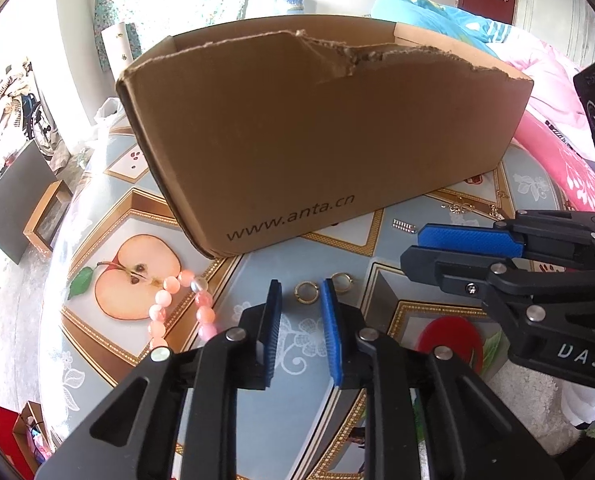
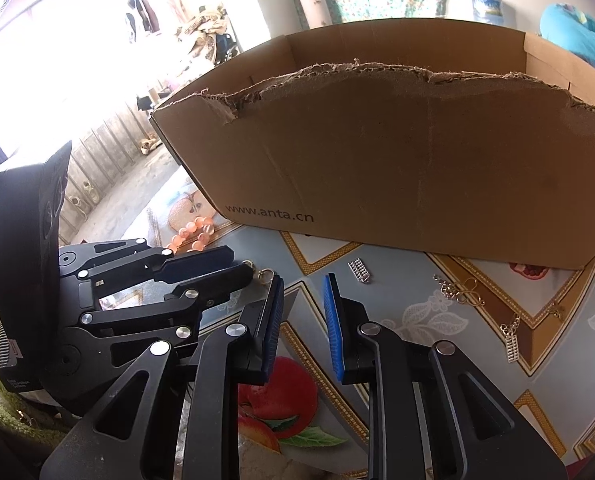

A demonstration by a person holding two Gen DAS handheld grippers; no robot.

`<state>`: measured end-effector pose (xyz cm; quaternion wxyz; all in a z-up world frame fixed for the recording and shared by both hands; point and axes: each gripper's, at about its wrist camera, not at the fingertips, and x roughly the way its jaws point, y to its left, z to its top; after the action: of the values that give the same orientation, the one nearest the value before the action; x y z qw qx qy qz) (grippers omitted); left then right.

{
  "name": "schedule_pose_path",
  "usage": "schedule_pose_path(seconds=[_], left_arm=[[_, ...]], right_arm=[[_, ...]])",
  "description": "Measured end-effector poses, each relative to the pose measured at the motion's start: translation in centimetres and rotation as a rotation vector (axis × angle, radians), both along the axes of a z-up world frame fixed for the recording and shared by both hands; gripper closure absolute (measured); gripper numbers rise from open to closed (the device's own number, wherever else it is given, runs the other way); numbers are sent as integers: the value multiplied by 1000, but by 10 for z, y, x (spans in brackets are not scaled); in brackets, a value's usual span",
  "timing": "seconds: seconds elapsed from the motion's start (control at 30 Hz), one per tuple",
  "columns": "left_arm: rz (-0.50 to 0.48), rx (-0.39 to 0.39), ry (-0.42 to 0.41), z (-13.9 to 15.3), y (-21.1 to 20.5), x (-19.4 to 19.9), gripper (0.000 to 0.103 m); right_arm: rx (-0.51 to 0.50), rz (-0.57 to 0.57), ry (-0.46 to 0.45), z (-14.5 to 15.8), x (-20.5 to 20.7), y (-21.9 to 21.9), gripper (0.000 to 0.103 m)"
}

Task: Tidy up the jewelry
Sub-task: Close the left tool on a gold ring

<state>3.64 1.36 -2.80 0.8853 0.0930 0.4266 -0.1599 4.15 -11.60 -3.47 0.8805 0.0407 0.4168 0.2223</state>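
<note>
A torn cardboard box [image 1: 321,136] stands on the patterned table; it also shows in the right wrist view [image 2: 417,160]. My left gripper [image 1: 300,286] is open, with a small gold ring [image 1: 306,292] lying between its fingertips and a second ring [image 1: 342,281] just right of them. A pink bead bracelet [image 1: 179,308] lies to its left, also seen in the right wrist view [image 2: 193,238]. My right gripper [image 2: 302,280] is open and empty over the table; in the left wrist view it reaches in from the right [image 1: 411,246]. A silver comb-shaped piece [image 2: 360,271] and silver chain pieces [image 2: 459,292] lie ahead of it.
Another silver pendant on a chain [image 2: 512,340] lies at the right. The tablecloth [image 1: 117,216] has fruit prints. A pink quilt [image 1: 557,120] lies beyond the table's right edge. The table's left edge drops to the floor, where a dark cabinet [image 1: 13,200] stands.
</note>
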Motion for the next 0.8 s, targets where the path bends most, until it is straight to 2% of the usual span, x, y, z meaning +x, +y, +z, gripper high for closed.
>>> schedule_pose_path(seconds=[0.33, 0.43, 0.57, 0.8], left_arm=[[-5, 58, -13, 2, -20, 3, 84], [0, 60, -8, 3, -24, 5, 84], [-12, 56, -3, 4, -28, 4, 92], [-19, 47, -10, 3, -23, 0, 93]], right_arm=[[0, -11, -6, 0, -2, -4, 81], [-1, -14, -7, 0, -1, -4, 81], [-15, -1, -14, 0, -1, 1, 81], [-49, 52, -24, -1, 3, 15, 81]])
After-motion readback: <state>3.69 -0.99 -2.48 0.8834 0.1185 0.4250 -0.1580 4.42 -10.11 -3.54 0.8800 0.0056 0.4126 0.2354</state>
